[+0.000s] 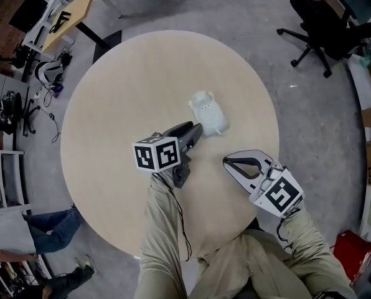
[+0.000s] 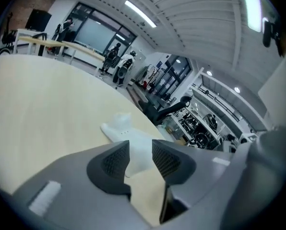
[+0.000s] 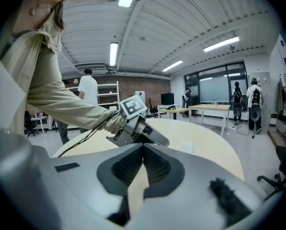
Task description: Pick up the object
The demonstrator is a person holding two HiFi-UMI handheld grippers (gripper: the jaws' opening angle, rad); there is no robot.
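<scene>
A small white plastic object (image 1: 208, 112) lies on the round light-wood table (image 1: 123, 92), a little right of its middle. My left gripper (image 1: 198, 129) points at its near end from the lower left. In the left gripper view the white object (image 2: 128, 133) shows through the gap between the two dark ribbed pads. Its near end reaches between the tips of the left gripper (image 2: 140, 150), and the pads do not press on it. My right gripper (image 1: 226, 161) hovers over the table's right front part, apart from the object. Its jaws meet at the tip (image 3: 143, 150) with nothing between them.
A black office chair (image 1: 322, 30) stands off the table's far right. A wooden desk (image 1: 67, 14) with gear is at the far left. A seated person's legs (image 1: 48, 229) are at the left front, and a red box (image 1: 350, 254) at the right front.
</scene>
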